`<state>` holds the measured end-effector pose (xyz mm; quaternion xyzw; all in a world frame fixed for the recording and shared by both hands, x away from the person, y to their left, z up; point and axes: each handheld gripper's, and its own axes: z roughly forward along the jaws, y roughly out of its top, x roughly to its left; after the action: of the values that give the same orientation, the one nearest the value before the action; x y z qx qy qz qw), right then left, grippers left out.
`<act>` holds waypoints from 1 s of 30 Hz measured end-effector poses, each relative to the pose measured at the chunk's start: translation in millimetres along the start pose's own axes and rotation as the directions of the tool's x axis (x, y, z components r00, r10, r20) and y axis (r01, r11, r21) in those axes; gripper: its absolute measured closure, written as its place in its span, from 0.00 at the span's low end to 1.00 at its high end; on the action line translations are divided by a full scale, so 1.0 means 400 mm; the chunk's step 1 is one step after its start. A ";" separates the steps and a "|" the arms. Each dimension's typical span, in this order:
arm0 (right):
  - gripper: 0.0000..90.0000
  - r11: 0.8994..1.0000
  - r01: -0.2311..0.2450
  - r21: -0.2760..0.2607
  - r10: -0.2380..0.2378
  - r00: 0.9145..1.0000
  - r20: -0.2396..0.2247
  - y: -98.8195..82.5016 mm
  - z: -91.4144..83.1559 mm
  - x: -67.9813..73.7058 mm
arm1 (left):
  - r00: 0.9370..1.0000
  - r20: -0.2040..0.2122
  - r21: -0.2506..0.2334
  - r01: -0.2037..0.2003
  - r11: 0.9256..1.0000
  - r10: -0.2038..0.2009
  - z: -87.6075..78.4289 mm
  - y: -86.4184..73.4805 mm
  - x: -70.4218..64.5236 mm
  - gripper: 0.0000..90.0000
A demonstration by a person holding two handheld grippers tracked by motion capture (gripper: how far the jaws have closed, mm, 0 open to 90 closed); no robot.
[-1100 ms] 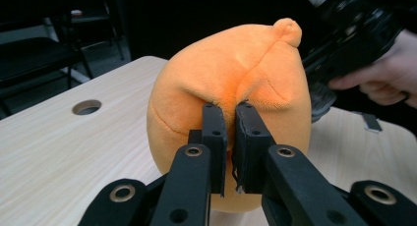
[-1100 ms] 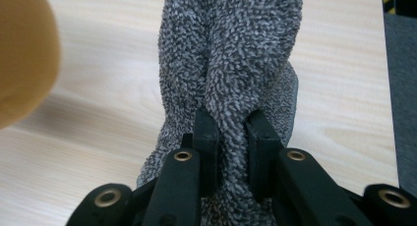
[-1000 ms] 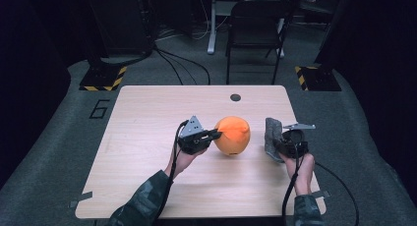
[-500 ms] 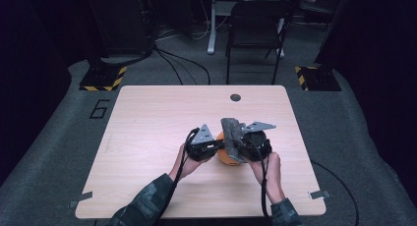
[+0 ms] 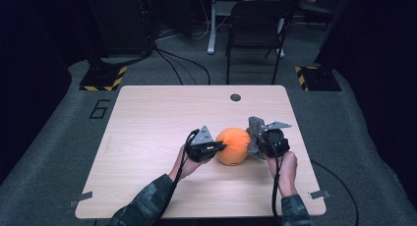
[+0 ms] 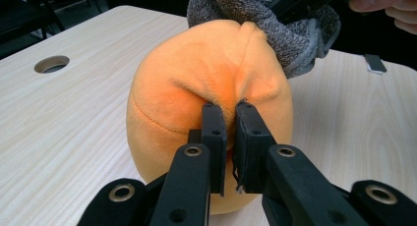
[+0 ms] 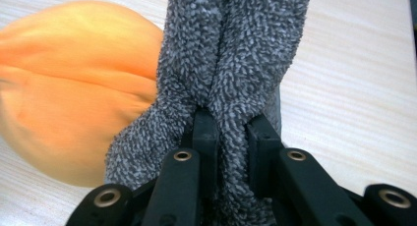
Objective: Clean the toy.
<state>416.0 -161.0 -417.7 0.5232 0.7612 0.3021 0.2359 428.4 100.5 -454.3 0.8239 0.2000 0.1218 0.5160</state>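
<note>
An orange plush ball [image 5: 233,145] rests on the wooden table [image 5: 147,118] between both hands. My left gripper [image 5: 220,148] is at its left side, shut on a pinch of its orange fabric [image 6: 223,96]. At the ball's right, my right gripper [image 5: 255,143] is shut on a grey knitted cloth [image 5: 254,132]. The cloth [image 7: 231,54] bunches between the black jaws and lies against the plush ball [image 7: 74,113]. In the left gripper view the grey cloth [image 6: 295,34] sits on the far top side of the ball [image 6: 196,73].
A round cable hole [image 5: 235,97] is near the table's far edge. A dark chair [image 5: 255,34] stands beyond the table. Black and yellow floor markers [image 5: 103,78] lie at the far left and right. Clips [image 5: 319,194] sit at the near table corners.
My right gripper swung in over the ball with the grey cloth, then drew back to the ball's right side. The left gripper kept its pinch on the ball.
</note>
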 end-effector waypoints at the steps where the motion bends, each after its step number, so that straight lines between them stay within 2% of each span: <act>1: 0.87 1.000 -0.004 -0.008 0.004 1.000 -0.013 0.003 -0.009 -0.002 | 1.000 -0.003 0.001 -0.006 1.000 0.006 -0.001 0.000 0.001 0.94; 3: 0.86 0.998 0.011 -0.062 -0.014 0.999 -0.050 0.020 -0.041 0.008 | 1.000 -0.009 -0.008 0.004 1.000 -0.004 -0.001 -0.001 0.002 0.93; 5: 0.86 0.992 0.021 -0.122 -0.034 0.994 -0.104 0.039 -0.081 0.035 | 1.000 0.000 -0.008 0.009 1.000 -0.009 -0.001 -0.001 0.003 0.93; 7: 0.86 0.983 0.034 -0.178 -0.066 0.982 -0.179 0.053 -0.107 0.074 | 1.000 0.007 -0.003 -0.001 1.000 0.001 -0.001 0.000 0.001 0.93; 9: 0.86 0.980 0.061 -0.189 -0.107 0.965 -0.241 0.060 -0.107 0.121 | 1.000 0.016 -0.004 0.002 1.000 -0.002 0.000 0.002 -0.007 0.93; 11: 0.86 0.981 0.117 -0.157 -0.150 0.964 -0.220 0.054 -0.076 0.159 | 1.000 0.012 0.001 -0.016 1.000 0.016 0.001 0.003 -0.009 0.93; 12: 0.86 0.981 0.141 -0.136 -0.166 0.966 -0.199 0.049 -0.056 0.165 | 1.000 0.014 0.006 -0.017 1.000 0.017 0.001 0.004 -0.008 0.93; 13: 0.86 0.983 0.143 -0.113 -0.161 0.971 -0.174 0.042 -0.040 0.163 | 1.000 0.011 0.010 -0.018 1.000 0.017 0.002 0.003 -0.008 0.93; 14: 0.86 0.983 0.145 -0.115 -0.162 0.973 -0.165 0.037 -0.027 0.152 | 1.000 0.017 0.008 -0.012 1.000 0.012 0.005 0.001 -0.009 0.93; 16: 0.86 0.988 0.112 -0.109 -0.129 0.978 -0.164 0.033 -0.020 0.125 | 1.000 0.022 0.007 -0.011 1.000 0.011 0.009 0.001 -0.013 0.93; 18: 0.86 0.988 0.114 -0.105 -0.125 0.987 -0.103 0.032 -0.025 0.107 | 1.000 0.018 0.010 -0.025 1.000 0.025 0.009 0.003 -0.017 0.93; 20: 0.86 0.990 0.100 -0.103 -0.110 0.989 -0.097 0.027 -0.022 0.086 | 0.999 0.017 0.007 -0.029 1.000 0.029 0.011 0.003 -0.018 0.93; 21: 0.86 0.990 0.100 -0.102 -0.107 0.992 -0.069 0.025 -0.019 0.082 | 1.000 0.017 0.004 -0.019 1.000 0.019 0.011 0.002 -0.019 0.93; 24: 0.86 0.991 0.105 -0.083 -0.105 0.994 0.000 0.022 -0.015 0.061 | 0.999 0.026 0.011 -0.025 1.000 0.025 0.009 0.002 -0.015 0.93; 26: 0.86 0.992 0.104 -0.065 -0.099 0.992 0.076 0.015 -0.010 0.043 | 1.000 0.014 0.008 -0.020 1.000 0.020 0.006 0.000 -0.017 0.93; 28: 0.86 0.996 0.067 -0.064 -0.064 0.996 0.057 0.011 -0.014 0.021 | 1.000 0.014 0.006 -0.024 1.000 0.024 0.005 0.001 -0.016 0.93; 30: 0.86 0.993 0.073 -0.096 -0.069 0.997 0.040 0.020 -0.039 0.026 | 1.000 0.016 0.008 -0.020 1.000 0.020 0.005 0.001 -0.015 0.93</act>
<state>407.0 -152.5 -401.5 0.4890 0.7592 0.3206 0.2858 423.9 96.2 -454.8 0.8288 0.1882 0.1198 0.5132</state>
